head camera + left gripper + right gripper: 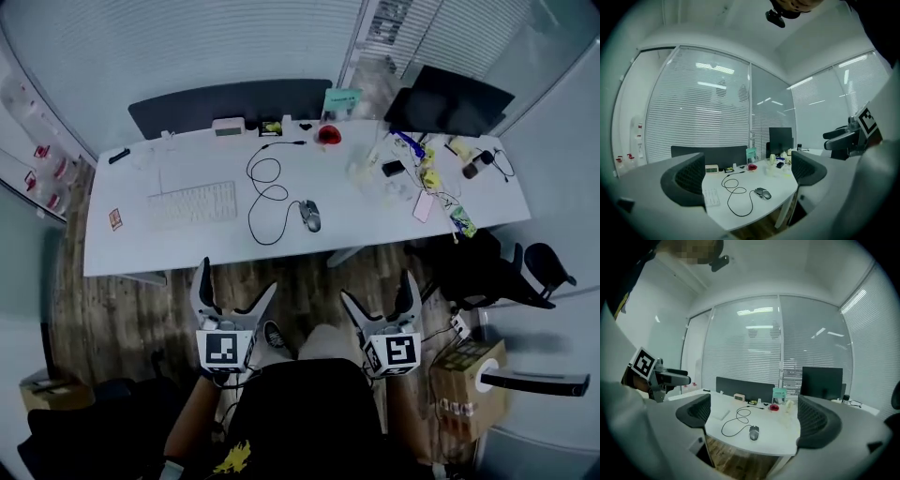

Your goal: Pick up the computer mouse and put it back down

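Both sets of jaws stand wide apart, nothing between them. The left gripper (236,283) and right gripper (377,289) hang off the desk (216,251), short of its front edge. The computer mouse (310,215) lies near the middle of that edge, ahead and between both grippers, long axis front-to-back. The right gripper view centres it, so that gripper is judged readier. The cable (265,192) loops left; bare desktop lies to the mouse's right.
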{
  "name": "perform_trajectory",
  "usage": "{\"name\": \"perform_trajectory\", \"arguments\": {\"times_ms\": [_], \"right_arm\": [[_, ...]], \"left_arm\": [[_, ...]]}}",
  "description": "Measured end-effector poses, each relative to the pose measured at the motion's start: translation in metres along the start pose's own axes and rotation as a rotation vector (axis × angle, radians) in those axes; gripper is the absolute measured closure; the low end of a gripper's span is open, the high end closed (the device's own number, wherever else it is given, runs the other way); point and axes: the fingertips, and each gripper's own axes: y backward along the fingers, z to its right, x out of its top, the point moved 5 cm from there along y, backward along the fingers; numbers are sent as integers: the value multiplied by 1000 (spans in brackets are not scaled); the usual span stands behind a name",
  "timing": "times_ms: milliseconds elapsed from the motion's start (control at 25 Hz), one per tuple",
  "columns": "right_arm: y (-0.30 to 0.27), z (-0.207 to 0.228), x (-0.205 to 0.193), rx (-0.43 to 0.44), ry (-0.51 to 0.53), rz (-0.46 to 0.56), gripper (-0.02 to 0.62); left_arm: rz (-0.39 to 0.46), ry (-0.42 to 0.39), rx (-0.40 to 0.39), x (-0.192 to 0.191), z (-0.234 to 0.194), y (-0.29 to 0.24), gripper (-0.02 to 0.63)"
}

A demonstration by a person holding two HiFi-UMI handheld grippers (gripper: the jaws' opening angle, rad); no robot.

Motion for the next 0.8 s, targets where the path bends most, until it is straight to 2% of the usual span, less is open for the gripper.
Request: {"name": "perform_trajectory", "arguments": {"times_ms": [160,280,400,480,640,800], "right_arm": [[-67,-8,-23,26,-27,-74,20],[-118,0,-48,31,-42,-133,26],[-180,15,-85,41,-74,-205,37],[-228,22,-115,65,-93,-257,38],[-312,42,-170,88,-87,-385,56],[-368,47,-224,109,-76,-515,81]], "left_arm": [[-18,19,-25,-18,-18,-42,37],[-78,-2,-47,-35,-24,-70,37],[-70,-12,-41,-48,-32,-110,37],[-97,-26,-35,-65,-40,-138,37],[-214,-43,-89,-119,-44,-191,37],[-325,-19,-94,-157,-54,-225,41]]}}
